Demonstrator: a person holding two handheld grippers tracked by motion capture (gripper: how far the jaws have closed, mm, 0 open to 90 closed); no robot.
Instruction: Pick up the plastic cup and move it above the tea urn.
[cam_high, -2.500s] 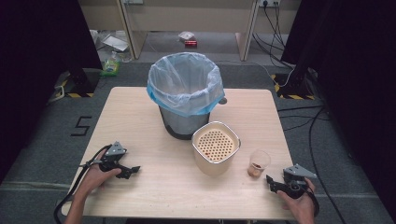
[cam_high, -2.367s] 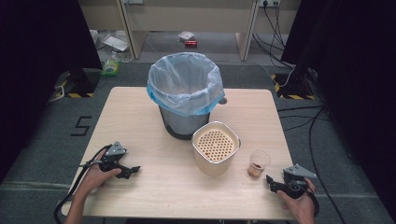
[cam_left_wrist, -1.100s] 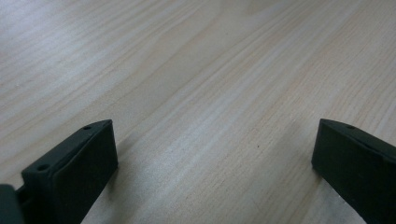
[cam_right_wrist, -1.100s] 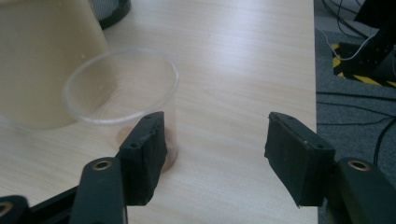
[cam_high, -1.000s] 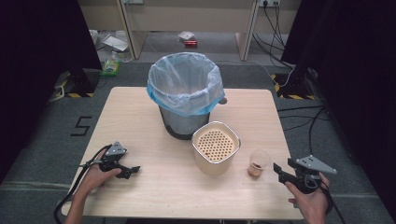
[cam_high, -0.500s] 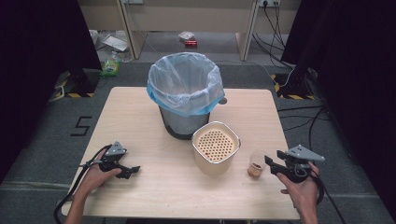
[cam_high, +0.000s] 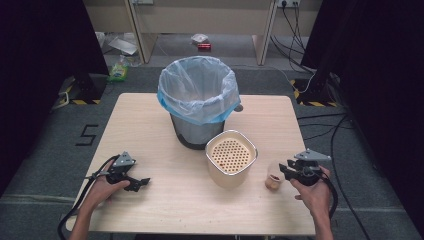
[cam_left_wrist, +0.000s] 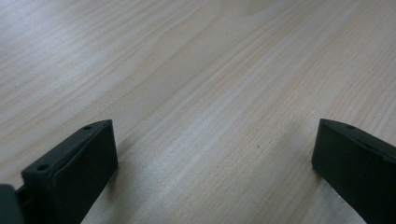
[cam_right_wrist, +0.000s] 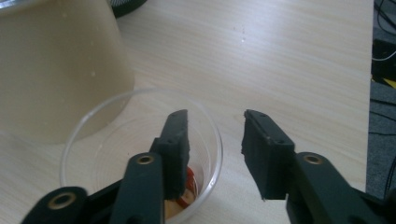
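Note:
A clear plastic cup (cam_high: 273, 179) (cam_right_wrist: 103, 140) with reddish-brown scraps in its bottom stands on the wooden table (cam_high: 150, 125), just right of a beige tub (cam_high: 231, 159) (cam_right_wrist: 56, 65) with a perforated insert. My right gripper (cam_high: 283, 170) (cam_right_wrist: 215, 117) is open at the cup's near-right rim: one jaw hangs inside the cup, the other outside its wall. My left gripper (cam_high: 141, 183) (cam_left_wrist: 212, 135) rests low near the front left of the table, jaws wide apart over bare wood.
A grey bin (cam_high: 197, 100) lined with a pale blue bag stands at mid-table behind the tub. Cables trail from both grippers and across the floor (cam_high: 345, 130) to the right. Light wood stretches between the left gripper and the tub.
My right gripper has lifted from the front right edge and travelled left and forward to the cup, one jaw now over its rim. The left gripper has stayed still.

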